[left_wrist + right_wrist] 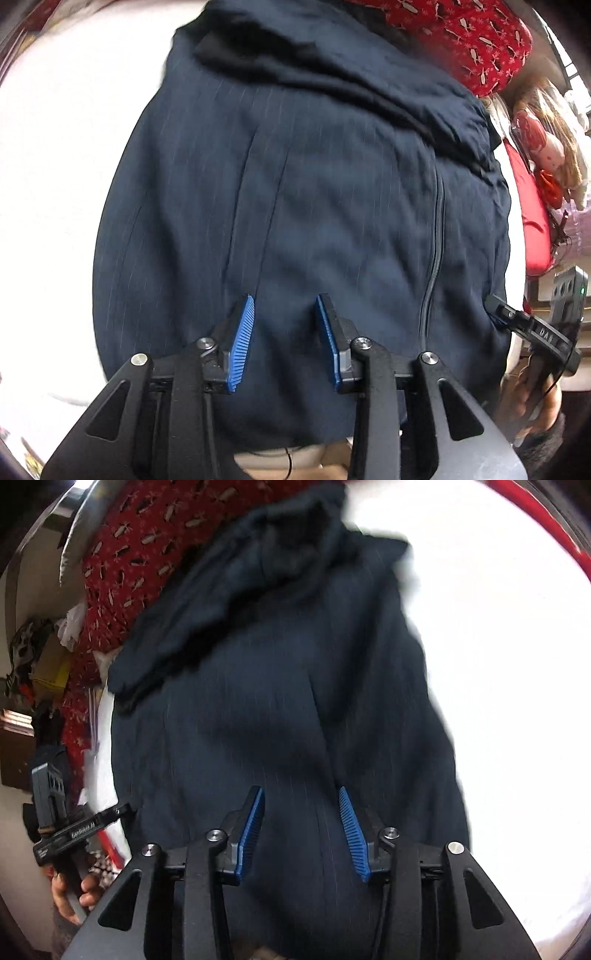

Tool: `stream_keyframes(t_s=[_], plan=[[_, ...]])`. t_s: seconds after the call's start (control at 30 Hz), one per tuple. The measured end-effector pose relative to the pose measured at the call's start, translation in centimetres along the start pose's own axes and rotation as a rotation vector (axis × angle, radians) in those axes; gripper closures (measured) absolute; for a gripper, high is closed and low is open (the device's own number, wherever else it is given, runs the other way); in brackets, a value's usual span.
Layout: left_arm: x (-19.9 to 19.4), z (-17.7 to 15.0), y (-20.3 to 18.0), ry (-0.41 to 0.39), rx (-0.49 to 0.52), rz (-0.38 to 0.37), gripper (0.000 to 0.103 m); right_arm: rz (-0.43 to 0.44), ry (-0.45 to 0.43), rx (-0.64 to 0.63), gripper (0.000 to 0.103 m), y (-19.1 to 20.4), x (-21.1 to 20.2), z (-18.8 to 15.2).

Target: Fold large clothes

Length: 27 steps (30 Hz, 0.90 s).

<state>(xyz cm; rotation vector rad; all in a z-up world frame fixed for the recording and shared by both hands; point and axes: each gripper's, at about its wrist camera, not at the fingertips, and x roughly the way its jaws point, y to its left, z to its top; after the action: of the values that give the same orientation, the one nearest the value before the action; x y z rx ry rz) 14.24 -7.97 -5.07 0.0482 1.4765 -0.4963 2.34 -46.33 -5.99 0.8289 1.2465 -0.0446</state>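
In the left wrist view, the left hand-held gripper [284, 314] is hovering over the near part of a dark navy garment [303, 192], its blue pads parted with nothing between them. The garment is lying spread on a white bed [74, 147], a zipper [437, 229] running down it and a rumpled fold bunched at the far end beside a red patterned cushion [480, 40]. It looks soft, limp and light, likely to sag and slide when lifted.

In the right wrist view, the right hand-held gripper [301, 808] is also standing open and empty above the same cloth. Pinching the near hem at two well-separated corners seems the best hold.
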Motion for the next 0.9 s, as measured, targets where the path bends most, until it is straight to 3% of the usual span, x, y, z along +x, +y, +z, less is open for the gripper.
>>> stream_keyframes(t_s=[0.1, 0.27, 0.43, 0.6, 0.77, 0.83, 0.9], plan=[[-1.1, -3.1, 0.9, 0.019, -0.008, -0.049, 0.071, -0.017, -0.037, -0.032, 0.059, -0.4, -1.8, -3.5], [-2.5, -7.0, 2.2, 0.004, 0.046, -0.013, 0.071, 0.030, -0.073, -0.006, 0.058, -1.3, -4.4, -7.4], [-4.3, -8.5, 7.7, -0.042, -0.083, -0.083, 0.066, 0.002, -0.122, 0.007, 0.057, -3.8, -7.5, -8.7], [-3.4, -9.6, 11.6, -0.041, -0.182, -0.090, 0.064, -0.115, -0.013, -0.084, 0.049, -5.3, -7.9, -9.2], [-2.7, -9.3, 12.9, -0.047, -0.216, -0.181, 0.063, -0.040, 0.052, -0.175, 0.048, -5.8, -6.5, -10.4], [-2.1, -9.1, 12.8, -0.037, -0.205, -0.199, 0.055, 0.000, 0.108, -0.202, 0.048, -5.4, -5.4, -10.8], [-1.3, -9.3, 12.1, -0.010, -0.184, -0.216, 0.051, -0.027, 0.144, -0.277, 0.045, -4.5, -4.3, -11.2]])
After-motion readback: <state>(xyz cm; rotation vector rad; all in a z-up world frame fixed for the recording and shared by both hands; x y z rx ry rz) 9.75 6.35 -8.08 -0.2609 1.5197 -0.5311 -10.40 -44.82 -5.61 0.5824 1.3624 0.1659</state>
